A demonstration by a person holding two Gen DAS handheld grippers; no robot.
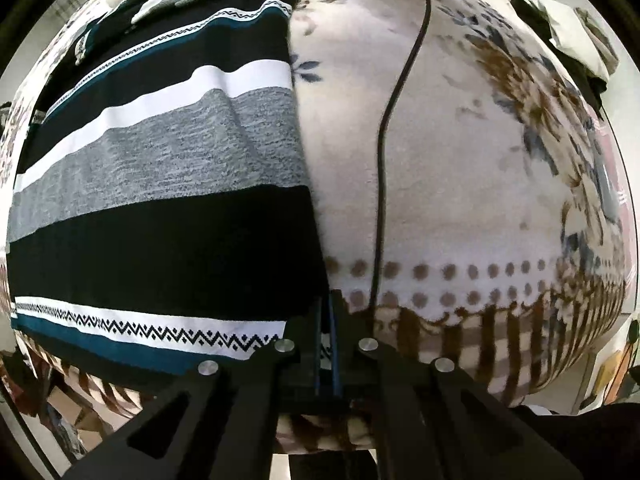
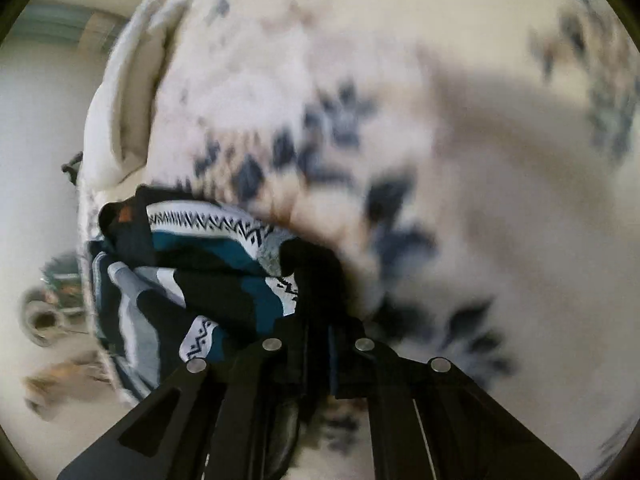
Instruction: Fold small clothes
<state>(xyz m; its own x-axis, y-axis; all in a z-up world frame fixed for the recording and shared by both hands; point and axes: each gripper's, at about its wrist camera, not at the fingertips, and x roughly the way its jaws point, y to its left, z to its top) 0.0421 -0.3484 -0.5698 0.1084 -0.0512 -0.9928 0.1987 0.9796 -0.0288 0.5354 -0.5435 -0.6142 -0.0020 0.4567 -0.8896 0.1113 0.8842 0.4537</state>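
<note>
Striped black/grey/white/teal garment (image 1: 160, 168) lies flat on floral blanket, far end bunched.

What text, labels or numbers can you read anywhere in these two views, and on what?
None legible.
Striped garment: zigzag bands only, a pattern, no lettering.
Small orange-brown tag on the bunched garment: too blurred to read.
Floral blanket: flowers and dots, no words.
Items at the left-wrist view's upper right: no readable print.

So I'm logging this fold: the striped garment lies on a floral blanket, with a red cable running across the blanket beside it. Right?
Not quite: the cable is black, not red, as the left wrist view shows. The rest holds: the striped garment lies on the floral blanket, with the cable running across the blanket beside it.
</note>
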